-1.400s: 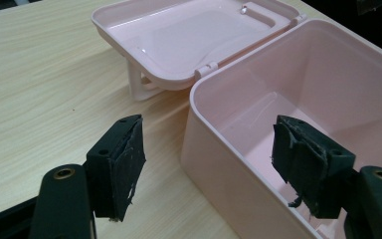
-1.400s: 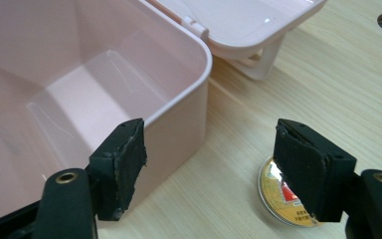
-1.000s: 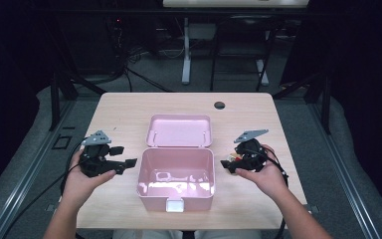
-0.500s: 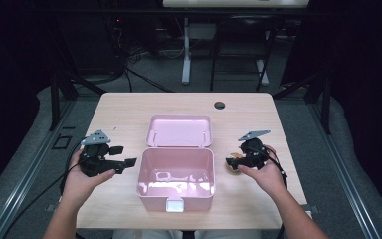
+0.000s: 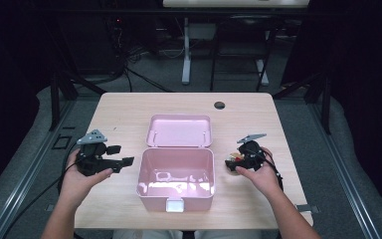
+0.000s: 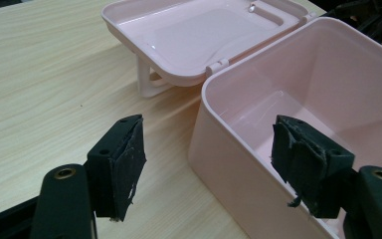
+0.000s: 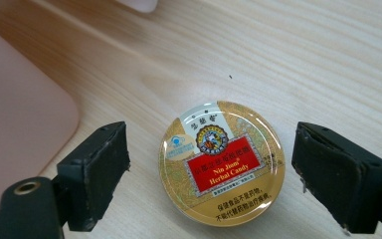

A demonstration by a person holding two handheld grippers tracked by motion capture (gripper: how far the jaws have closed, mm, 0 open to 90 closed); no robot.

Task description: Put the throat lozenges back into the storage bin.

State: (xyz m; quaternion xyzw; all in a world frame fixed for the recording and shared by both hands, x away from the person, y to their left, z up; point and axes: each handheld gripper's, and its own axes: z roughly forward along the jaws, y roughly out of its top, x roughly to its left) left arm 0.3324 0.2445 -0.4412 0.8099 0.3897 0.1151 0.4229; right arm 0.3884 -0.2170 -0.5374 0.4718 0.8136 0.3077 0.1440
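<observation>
Herbal candy tin (image 7: 222,163): round, so no long axis; lies flat on the table (image 5: 129,114), lid up, its printed text running slantwise across the right gripper view. Gold lid, red label reading "Nin Jiom Herbal Candy". Location: near the table's right edge, just beside the open pink storage box (image 5: 176,172). Right tongs (image 7: 211,174) have just been opening; they stand released, straddling the tin without contact. Left tongs (image 6: 206,164) released, spread beside the box's left wall. The box lid (image 5: 179,130) lies open toward the far edge.
</observation>
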